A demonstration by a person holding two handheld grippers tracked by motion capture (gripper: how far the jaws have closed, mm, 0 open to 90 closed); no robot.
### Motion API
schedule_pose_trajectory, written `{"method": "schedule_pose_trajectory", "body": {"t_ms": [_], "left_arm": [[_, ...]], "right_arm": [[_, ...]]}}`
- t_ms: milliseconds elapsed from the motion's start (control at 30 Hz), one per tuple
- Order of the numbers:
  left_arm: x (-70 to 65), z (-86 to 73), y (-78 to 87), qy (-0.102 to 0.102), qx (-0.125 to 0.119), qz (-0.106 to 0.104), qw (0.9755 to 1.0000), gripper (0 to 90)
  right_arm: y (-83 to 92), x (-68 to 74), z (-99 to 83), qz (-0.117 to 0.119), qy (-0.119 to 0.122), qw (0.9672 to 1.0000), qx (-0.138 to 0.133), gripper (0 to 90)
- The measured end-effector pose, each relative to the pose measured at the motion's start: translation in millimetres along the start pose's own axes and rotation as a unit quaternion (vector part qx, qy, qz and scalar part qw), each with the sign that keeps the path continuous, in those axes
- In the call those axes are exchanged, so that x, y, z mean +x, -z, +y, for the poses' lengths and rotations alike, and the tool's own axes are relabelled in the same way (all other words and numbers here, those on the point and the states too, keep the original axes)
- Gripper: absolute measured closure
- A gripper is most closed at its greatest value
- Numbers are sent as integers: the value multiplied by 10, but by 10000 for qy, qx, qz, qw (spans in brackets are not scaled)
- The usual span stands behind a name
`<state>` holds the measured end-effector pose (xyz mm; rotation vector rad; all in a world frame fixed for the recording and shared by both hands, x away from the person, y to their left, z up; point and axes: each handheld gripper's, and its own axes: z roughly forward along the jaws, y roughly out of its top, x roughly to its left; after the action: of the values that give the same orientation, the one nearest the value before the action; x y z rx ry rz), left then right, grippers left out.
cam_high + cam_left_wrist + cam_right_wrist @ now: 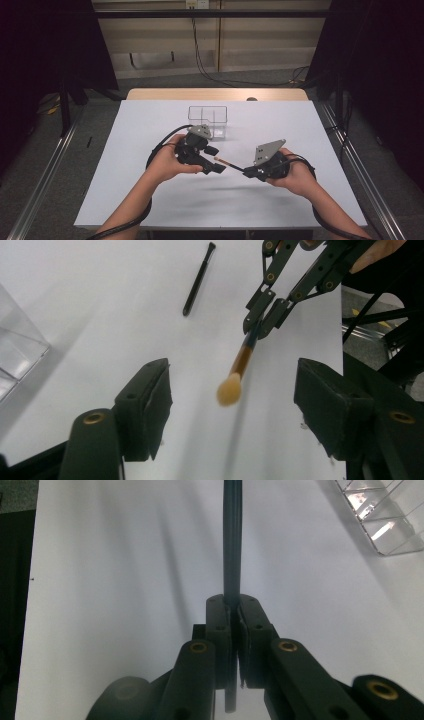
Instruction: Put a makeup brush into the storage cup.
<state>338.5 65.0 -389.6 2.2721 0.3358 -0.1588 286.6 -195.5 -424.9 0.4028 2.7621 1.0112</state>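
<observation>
Right tongs (234,611) clamp the black handle of a brush (239,365), held above the table (150,120); left tongs (232,410) stand open around its tan tip, pads clear. Held so near its end, the brush may pivot or slip. A clear box (209,120) and a black stick (198,279) lie farther off.
</observation>
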Motion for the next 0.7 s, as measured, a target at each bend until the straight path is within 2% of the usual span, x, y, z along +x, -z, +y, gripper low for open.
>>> {"method": "schedule_pose_trajectory", "body": {"t_ms": [100,200,367,600,700], "left_arm": [[13,-54,-6,-4,-10,31,10000,305],[18,-95,-5,-4,-131,99,9999,254],[11,-139,37,130,-324,88,9994,188],[10,-231,51,265,-588,196,9977,130],[3,-254,61,209,-700,248,9970,120]], "right_arm": [[-14,4,-7,6,-37,10000,-19,853],[-35,8,-24,0,-88,10000,-5,853],[-49,-3,-47,12,-219,9997,-74,853],[-42,16,-28,-7,-290,9993,-220,853],[-34,13,-25,-17,-332,9991,-256,853]]}}
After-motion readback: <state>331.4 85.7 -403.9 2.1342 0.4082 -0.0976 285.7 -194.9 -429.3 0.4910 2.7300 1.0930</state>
